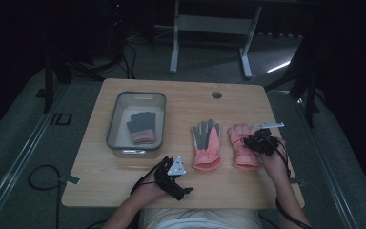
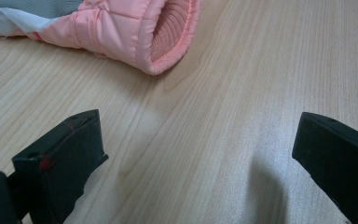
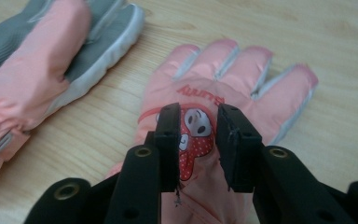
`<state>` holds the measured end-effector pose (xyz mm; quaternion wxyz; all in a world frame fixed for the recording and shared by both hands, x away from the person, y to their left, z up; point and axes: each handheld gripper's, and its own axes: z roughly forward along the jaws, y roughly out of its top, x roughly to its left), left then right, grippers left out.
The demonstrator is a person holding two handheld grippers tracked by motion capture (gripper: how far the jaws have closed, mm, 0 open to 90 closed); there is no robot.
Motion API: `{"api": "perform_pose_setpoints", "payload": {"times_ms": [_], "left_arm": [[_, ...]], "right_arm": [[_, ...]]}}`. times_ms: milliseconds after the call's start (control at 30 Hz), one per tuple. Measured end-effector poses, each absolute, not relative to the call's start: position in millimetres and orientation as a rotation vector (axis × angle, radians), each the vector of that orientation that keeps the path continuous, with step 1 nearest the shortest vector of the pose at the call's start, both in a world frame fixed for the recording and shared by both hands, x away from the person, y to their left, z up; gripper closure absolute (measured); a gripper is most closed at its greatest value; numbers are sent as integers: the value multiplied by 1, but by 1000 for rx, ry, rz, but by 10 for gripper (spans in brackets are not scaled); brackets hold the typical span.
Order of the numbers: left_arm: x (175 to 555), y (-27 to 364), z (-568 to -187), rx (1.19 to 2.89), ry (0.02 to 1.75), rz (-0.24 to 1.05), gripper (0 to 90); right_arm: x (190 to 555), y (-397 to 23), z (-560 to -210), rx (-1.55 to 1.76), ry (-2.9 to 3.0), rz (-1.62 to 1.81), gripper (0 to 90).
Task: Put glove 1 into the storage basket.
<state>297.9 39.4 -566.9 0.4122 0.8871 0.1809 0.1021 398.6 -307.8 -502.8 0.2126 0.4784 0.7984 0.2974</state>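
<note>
Dark room all around, with a pale wooden surface (image 1: 124, 176) lit in the middle of the high view and a white metal frame (image 1: 209, 28) standing on the floor behind it at the top of the frame. On the surface's left part I see a grey bin (image 1: 136, 123) holding a small dark glove with a pink cuff (image 1: 141, 127). Right of centre lie two pink gloves side by side, fingers pointing toward the top of the frame: the grey-palmed glove (image 1: 207, 145) on the left and the pink glove with a cartoon patch (image 1: 244, 145) just to its right. My right gripper (image 1: 262, 142) sits over that patched glove; in the right gripper view its jaws stand narrowly apart, down against the back of the glove on either side of the patch (image 3: 193, 140), and I cannot tell whether they pinch any fabric. My left gripper (image 1: 174, 179) is low near the bottom edge of the surface, below the bin and to the lower left of the grey-palmed glove. In the left gripper view its jaws are released, spread wide over bare wood, with the ribbed cuff opening (image 2: 168, 32) of that glove lying at the upper left, well clear of them.
</note>
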Motion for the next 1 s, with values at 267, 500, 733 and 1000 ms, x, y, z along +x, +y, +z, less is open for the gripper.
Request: {"api": "perform_pose_setpoints", "payload": {"times_ms": [267, 500, 733, 1000], "left_arm": [[298, 39, -567, 2235, 456, 259, 17], [298, 39, -568, 2236, 453, 261, 17], [298, 39, -568, 2232, 456, 256, 16], [299, 40, -568, 2239, 455, 256, 17]], "right_arm": [[400, -308, -511, 1250, 2297, 760, 632], [403, -308, -526, 1306, 2280, 739, 653], [400, -307, -532, 1349, 2223, 777, 817], [393, -303, -510, 1406, 2119, 813, 867]]}}
